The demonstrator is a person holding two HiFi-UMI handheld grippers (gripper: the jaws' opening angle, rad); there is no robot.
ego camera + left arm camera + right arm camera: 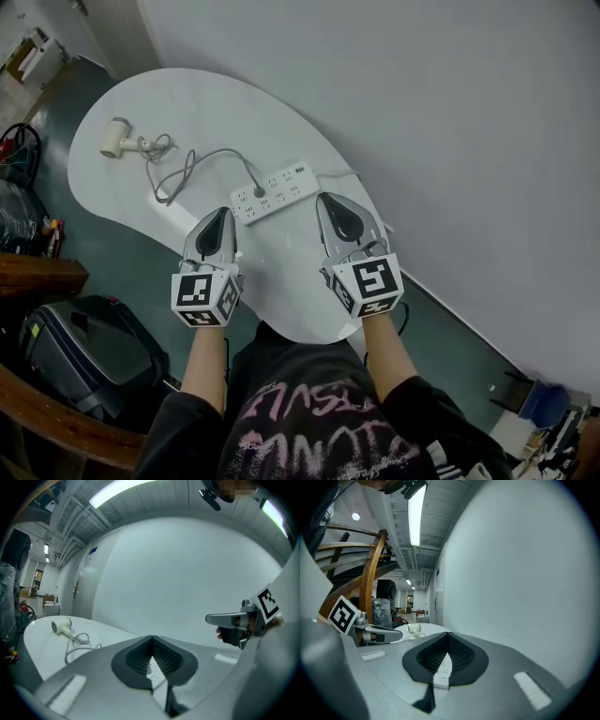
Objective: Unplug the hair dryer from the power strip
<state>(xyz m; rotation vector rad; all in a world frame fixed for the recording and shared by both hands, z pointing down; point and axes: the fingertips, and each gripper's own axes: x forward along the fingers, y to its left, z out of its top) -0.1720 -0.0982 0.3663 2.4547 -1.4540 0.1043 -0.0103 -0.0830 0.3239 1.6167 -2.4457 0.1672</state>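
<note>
The hair dryer (116, 138) lies on the white worktop (281, 277), well to the left of the power strip (275, 192). Its cord (178, 173) runs to a plug (259, 191) seated in that strip. The left tongs (224, 214) point at the strip's near left end and the right tongs (324, 199) at its right end, both clenched tip to tip on nothing.

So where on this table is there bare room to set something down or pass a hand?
The table is bare along its far rim, beyond the hair dryer and power strip, and near the person between the left gripper and right gripper. The cord loops crowd the middle left.
</note>
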